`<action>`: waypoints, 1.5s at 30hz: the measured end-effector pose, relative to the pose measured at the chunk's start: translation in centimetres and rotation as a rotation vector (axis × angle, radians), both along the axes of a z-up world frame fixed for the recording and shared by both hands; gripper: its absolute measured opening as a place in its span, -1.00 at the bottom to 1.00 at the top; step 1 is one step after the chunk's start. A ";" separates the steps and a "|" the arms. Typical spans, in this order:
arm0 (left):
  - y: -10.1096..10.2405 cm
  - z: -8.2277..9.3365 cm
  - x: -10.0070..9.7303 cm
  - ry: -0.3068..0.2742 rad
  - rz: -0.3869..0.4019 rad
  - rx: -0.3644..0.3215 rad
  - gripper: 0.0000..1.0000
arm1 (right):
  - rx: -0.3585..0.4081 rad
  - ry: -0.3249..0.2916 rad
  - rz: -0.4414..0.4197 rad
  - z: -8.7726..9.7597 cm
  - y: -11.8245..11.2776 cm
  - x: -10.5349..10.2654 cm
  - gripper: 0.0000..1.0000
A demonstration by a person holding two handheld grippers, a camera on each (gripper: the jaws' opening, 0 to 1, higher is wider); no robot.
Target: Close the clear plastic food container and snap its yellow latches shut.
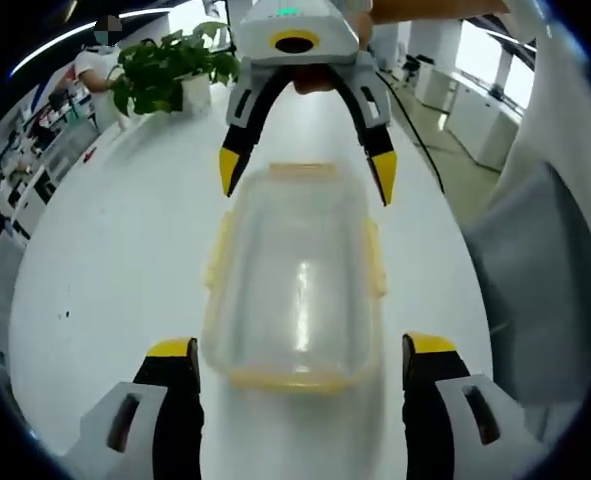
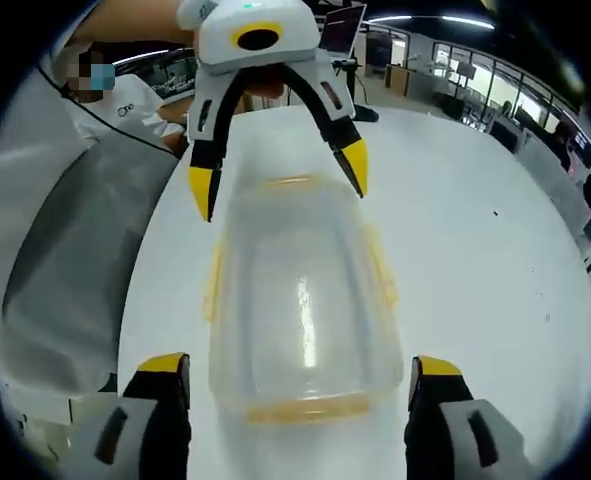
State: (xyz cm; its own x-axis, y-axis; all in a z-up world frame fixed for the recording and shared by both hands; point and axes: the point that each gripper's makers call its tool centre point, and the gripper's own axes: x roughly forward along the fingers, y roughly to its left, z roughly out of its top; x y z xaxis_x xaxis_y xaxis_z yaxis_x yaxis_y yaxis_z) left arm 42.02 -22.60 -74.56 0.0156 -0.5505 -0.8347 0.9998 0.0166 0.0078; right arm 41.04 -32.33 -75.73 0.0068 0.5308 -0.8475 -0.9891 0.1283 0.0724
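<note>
Left gripper view — one clear container (image 1: 297, 280), two open grippers (image 1: 300, 358) (image 1: 308, 170).

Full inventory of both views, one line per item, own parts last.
Food container: 1, clear plastic, lid on top, lying on the table between the two claws.
Latches: yellow, along the container's sides and ends; whether they are snapped shut cannot be told.
Table: 1, white, long, carrying the container.
Potted plant: 1, green leaves in a white pot, at the far end of the table in the left gripper view.
Office desks: several, background of the right gripper view.
Person: 1, white top, standing at the table edge.
Left claw: 1, black jaws with yellow tips, open, straddling one end of the container.
Right claw: 1, same colours, open, straddling the opposite end.
</note>
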 end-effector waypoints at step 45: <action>6.0 0.2 -0.5 -0.053 0.024 0.026 0.43 | -0.018 -0.034 0.065 0.5 6.5 -0.4 0.59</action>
